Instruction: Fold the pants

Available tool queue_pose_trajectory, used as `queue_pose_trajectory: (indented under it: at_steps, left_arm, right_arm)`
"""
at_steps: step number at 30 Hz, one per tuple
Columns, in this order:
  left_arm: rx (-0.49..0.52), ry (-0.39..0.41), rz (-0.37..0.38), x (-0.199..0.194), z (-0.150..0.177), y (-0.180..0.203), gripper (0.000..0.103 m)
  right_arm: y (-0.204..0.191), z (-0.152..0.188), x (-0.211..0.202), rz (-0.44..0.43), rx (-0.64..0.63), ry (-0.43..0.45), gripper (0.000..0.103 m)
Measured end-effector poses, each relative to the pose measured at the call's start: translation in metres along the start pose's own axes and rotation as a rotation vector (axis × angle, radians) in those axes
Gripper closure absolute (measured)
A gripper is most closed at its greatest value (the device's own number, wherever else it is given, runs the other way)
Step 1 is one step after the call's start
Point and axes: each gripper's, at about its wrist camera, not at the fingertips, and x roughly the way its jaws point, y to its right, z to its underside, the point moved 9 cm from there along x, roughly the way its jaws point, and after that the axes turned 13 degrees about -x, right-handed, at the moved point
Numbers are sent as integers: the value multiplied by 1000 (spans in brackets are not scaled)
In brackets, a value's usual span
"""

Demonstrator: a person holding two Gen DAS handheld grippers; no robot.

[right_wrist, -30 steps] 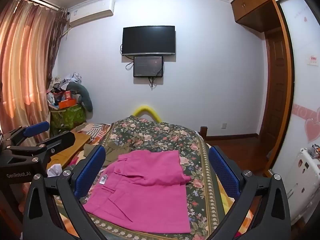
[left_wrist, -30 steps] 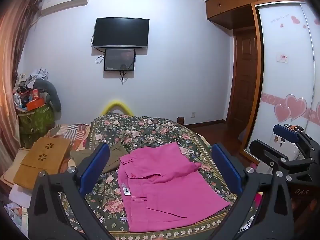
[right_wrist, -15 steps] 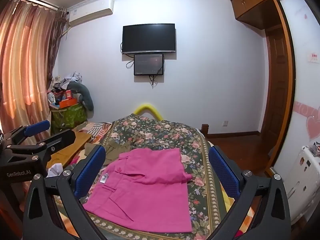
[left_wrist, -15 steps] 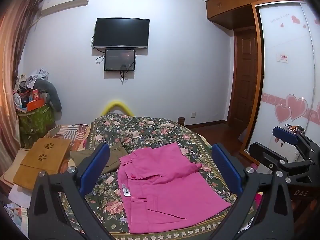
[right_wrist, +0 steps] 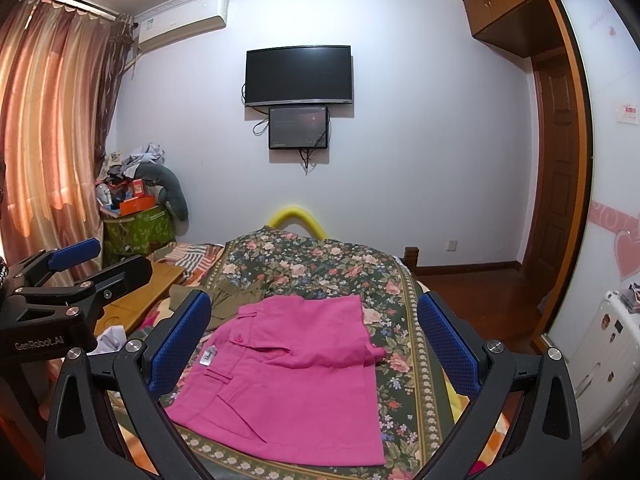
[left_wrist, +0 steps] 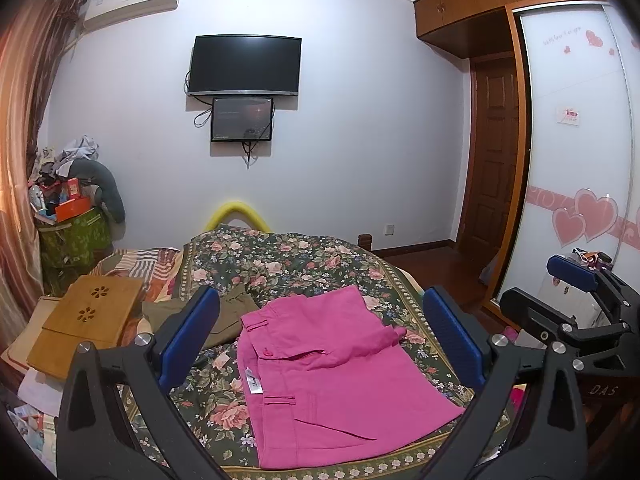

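Apparently folded, the pink pants point(left_wrist: 340, 376) lie on the bed point(right_wrist: 320, 268) while both grippers, left point(left_wrist: 320, 344) and right point(right_wrist: 314, 340), hover spread and empty; any next fold calls for descending onto an edge.

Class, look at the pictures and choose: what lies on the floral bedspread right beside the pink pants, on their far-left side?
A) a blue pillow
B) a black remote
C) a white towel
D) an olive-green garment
D: an olive-green garment lies crumpled against the far-left edge of the pink pants on the floral bedspread.
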Motion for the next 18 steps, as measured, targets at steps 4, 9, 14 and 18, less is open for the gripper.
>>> queue_pose_trajectory:
  at_steps: [4,9,14,18]
  left_arm:
    - [-7,0,-1,1,1,-2,0]
    - [-11,-2,-3,2,1,-3,0]
    - [-11,-4,-4,3,1,-3,0]
    - [-10,-3,-3,3,1,-3,0]
  right_arm:
    - [-2,1,3,-3,-1,-1,1]
    - [-1,0,3,-4,0,-1,1]
    - [-1,0,3,-4,0,-2,1]
    - [-1,1,4,-4,0,-2,1]
